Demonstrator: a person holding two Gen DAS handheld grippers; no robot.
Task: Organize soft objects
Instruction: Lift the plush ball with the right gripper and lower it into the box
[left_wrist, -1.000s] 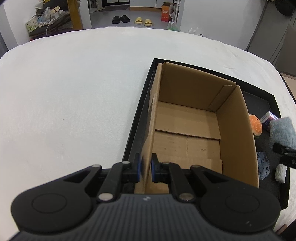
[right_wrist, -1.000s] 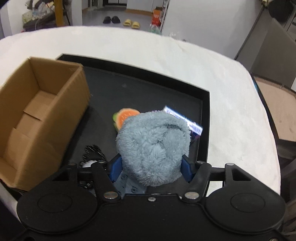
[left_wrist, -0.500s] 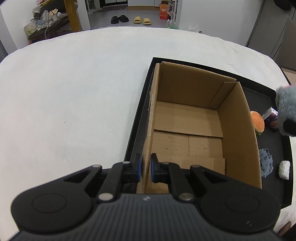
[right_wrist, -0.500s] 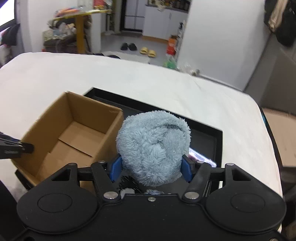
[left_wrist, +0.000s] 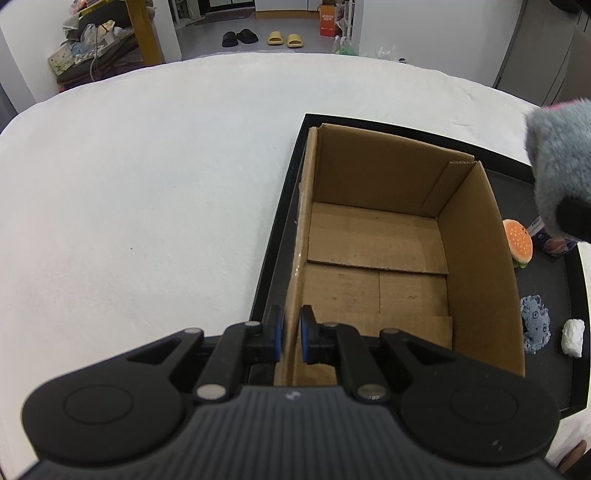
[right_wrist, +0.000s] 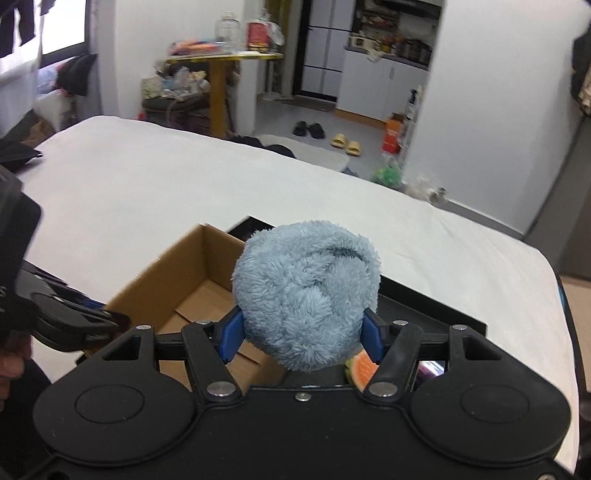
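My right gripper (right_wrist: 301, 338) is shut on a fluffy blue plush (right_wrist: 306, 295) and holds it in the air above the right wall of the cardboard box (right_wrist: 192, 273). The plush also shows at the right edge of the left wrist view (left_wrist: 557, 173). My left gripper (left_wrist: 290, 334) is shut on the near left wall of the open, empty cardboard box (left_wrist: 376, 254), which stands in a black tray (left_wrist: 275, 236).
On the tray right of the box lie a burger plush (left_wrist: 519, 243), a small carton (left_wrist: 552, 242), a blue patterned cloth (left_wrist: 535, 326) and a white roll (left_wrist: 572, 332). The tray sits on a white-covered table (left_wrist: 147, 206).
My right gripper has lifted the blue plush up off the tray and carried it left toward the box. The left gripper has kept its hold on the box wall.
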